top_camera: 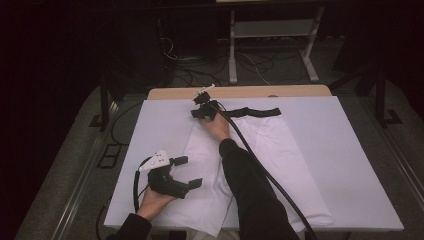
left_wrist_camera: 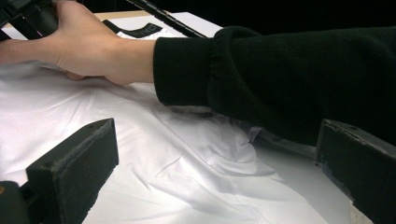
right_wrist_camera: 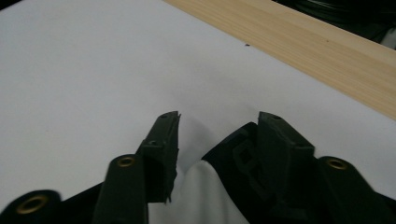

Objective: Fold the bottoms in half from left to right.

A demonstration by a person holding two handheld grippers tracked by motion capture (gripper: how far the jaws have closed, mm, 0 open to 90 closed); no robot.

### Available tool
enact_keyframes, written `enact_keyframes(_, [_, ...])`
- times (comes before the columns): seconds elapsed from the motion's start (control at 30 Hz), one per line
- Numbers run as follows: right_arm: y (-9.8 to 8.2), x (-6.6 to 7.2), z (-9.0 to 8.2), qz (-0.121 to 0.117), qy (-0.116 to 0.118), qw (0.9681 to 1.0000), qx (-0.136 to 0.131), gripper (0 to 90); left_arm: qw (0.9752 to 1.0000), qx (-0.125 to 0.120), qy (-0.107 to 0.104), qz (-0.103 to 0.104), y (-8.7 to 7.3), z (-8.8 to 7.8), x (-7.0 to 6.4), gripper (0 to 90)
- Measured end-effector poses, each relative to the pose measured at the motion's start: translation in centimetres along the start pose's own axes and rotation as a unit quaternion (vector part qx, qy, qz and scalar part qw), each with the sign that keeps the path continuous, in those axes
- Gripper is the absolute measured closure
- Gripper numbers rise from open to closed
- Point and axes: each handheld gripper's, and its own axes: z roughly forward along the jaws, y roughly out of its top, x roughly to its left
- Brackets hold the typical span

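In the high view, a white garment with a black waistband is seen spread on the white-covered counter. The right gripper is placed at the band's left end; the left gripper is held with jaws apart over the garment's near left part. No fold appears made yet. A dark room with cables is seen behind.

In the left gripper view, wrinkled cloth lies between wide jaws, nothing held.

In the right gripper view, the jaws are parted around the band's corner, not clamped.
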Motion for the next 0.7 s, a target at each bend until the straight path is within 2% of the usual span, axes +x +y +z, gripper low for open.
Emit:
enact_keyframes(0.17, [-0.07, -0.06, -0.01, 0.005, -0.008, 1.0000, -0.002, 58.1, 1.0000, 0.000, 0.000, -0.001, 0.00, 0.00, 0.01, 0.0])
enact_keyframes(0.23, [-0.09, -0.01, -0.09, 0.013, -0.017, 0.9998, -0.001, 64.9, 1.0000, 0.000, 0.001, -0.001, 0.00, -0.02, 0.02, 0.0])
enact_keyframes(0.37, [-0.10, -0.13, -0.31, 0.022, -0.010, 0.9997, 0.001, 77.0, 1.0000, -0.001, 0.001, -0.001, 0.00, -0.03, 0.03, 0.0])
enact_keyframes(0.4, [-0.10, -0.13, -0.31, 0.022, -0.010, 0.9997, 0.001, 77.0, 1.0000, 0.000, 0.001, -0.001, 0.00, -0.02, 0.03, 0.0])
enact_keyframes(0.43, [-0.08, -0.23, -0.35, 0.030, -0.003, 0.9995, 0.003, 80.9, 1.0000, 0.000, 0.002, -0.001, -0.01, -0.02, 0.01, 0.0])
enact_keyframes(0.47, [-0.08, -0.23, -0.35, 0.030, -0.003, 0.9995, 0.003, 80.9, 1.0000, 0.000, 0.002, -0.001, -0.01, -0.02, 0.01, 0.0])
enact_keyframes(0.5, [-0.11, -0.47, -0.42, 0.043, 0.004, 0.9991, 0.003, 84.1, 1.0000, 0.001, 0.003, -0.002, -0.01, -0.05, 0.01, 0.0])
enact_keyframes(0.57, [-0.05, -0.68, -0.58, 0.051, 0.008, 0.9986, 0.005, 84.8, 0.9999, 0.001, 0.011, -0.007, -0.06, -0.34, 0.04, 0.0])
enact_keyframes(0.7, [0.09, -0.68, -0.84, 0.051, 0.010, 0.9986, 0.007, 85.3, 0.9997, -0.003, 0.022, -0.011, -0.08, -0.85, 0.20, 0.0])
